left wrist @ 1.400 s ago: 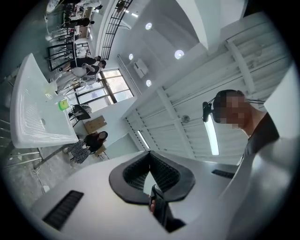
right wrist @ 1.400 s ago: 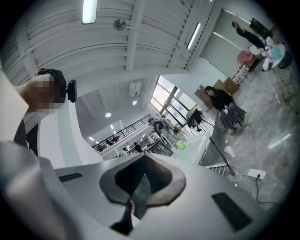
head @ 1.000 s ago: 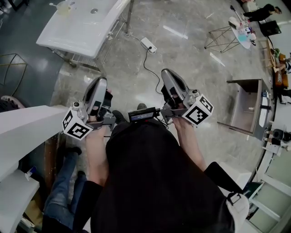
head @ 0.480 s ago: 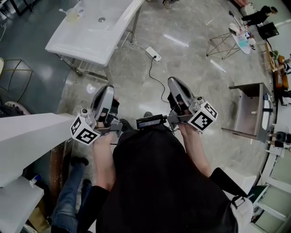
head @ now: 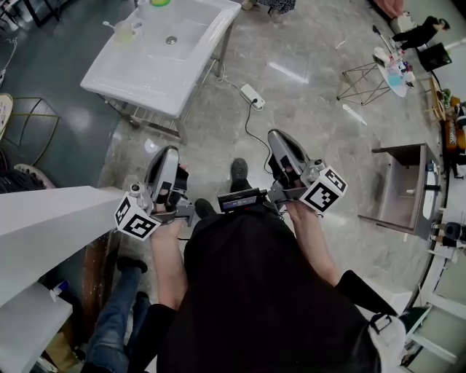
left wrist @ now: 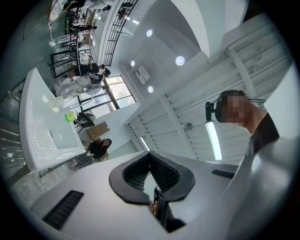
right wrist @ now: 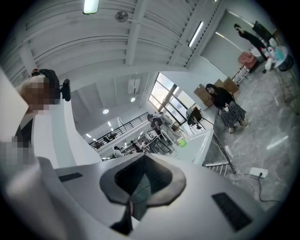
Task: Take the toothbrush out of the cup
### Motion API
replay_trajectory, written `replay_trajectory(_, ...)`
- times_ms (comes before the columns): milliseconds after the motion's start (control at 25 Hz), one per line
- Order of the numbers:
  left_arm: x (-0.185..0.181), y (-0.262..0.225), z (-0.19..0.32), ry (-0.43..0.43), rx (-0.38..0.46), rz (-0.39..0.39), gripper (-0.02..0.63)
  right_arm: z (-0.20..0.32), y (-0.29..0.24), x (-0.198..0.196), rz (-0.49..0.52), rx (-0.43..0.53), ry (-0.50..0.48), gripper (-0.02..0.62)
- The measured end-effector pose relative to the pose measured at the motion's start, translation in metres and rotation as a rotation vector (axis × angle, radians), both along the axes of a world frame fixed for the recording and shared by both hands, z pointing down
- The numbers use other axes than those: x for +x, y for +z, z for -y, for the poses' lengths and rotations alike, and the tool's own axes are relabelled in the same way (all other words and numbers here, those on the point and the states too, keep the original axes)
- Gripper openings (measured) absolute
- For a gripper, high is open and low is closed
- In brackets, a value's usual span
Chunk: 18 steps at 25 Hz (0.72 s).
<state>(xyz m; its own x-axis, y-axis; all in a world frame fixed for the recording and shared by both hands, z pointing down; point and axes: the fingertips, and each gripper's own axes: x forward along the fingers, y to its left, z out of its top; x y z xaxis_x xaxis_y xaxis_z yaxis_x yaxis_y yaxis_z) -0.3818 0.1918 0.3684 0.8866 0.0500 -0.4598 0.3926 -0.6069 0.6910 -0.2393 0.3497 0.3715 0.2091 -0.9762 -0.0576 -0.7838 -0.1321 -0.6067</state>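
A white sink table [head: 145,62] stands on the floor at the top left of the head view. At its far corner stands a pale cup [head: 125,31] with a toothbrush [head: 109,25] sticking out to the left, both small and blurred. My left gripper [head: 167,153] and right gripper [head: 277,136] are held at waist height, well short of the table, both shut and empty. In the left gripper view the left gripper [left wrist: 150,153] points up past the sink table [left wrist: 44,133]. In the right gripper view the right gripper [right wrist: 141,158] faces the sink table [right wrist: 206,136].
A green cup [head: 159,2] sits on the table's far edge. On the floor lie a power strip [head: 252,92] and its cable. A wire stand [head: 362,81] and a grey cabinet [head: 399,182] are to the right, a white shelf [head: 44,218] to the left. Another person's jeans-clad legs [head: 109,328] are lower left.
The sink table has slid down and right in the head view and shows more fully. Both grippers have travelled forward towards it, still shut.
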Motion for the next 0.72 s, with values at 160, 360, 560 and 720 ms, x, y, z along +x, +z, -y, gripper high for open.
replay_trajectory(160, 0.011, 0.0, 0.009, -0.044, 0.019, 0.022, 0.009, 0.014, 0.006, 0.018, 0.02, 0.016, -0.041, 0.006)
replay_trajectory(360, 0.07, 0.005, 0.022, -0.084, 0.033, 0.078, 0.009, 0.039, 0.017, 0.087, 0.07, 0.05, -0.076, 0.006)
replay_trajectory(560, 0.155, -0.001, 0.017, -0.071, 0.073, 0.137, 0.009, 0.047, 0.017, 0.169, 0.104, 0.09, -0.098, 0.006)
replay_trajectory(720, 0.221, -0.013, 0.002, -0.055, 0.112, 0.155, 0.009, 0.04, 0.018, 0.232, 0.127, 0.099, -0.109, 0.006)
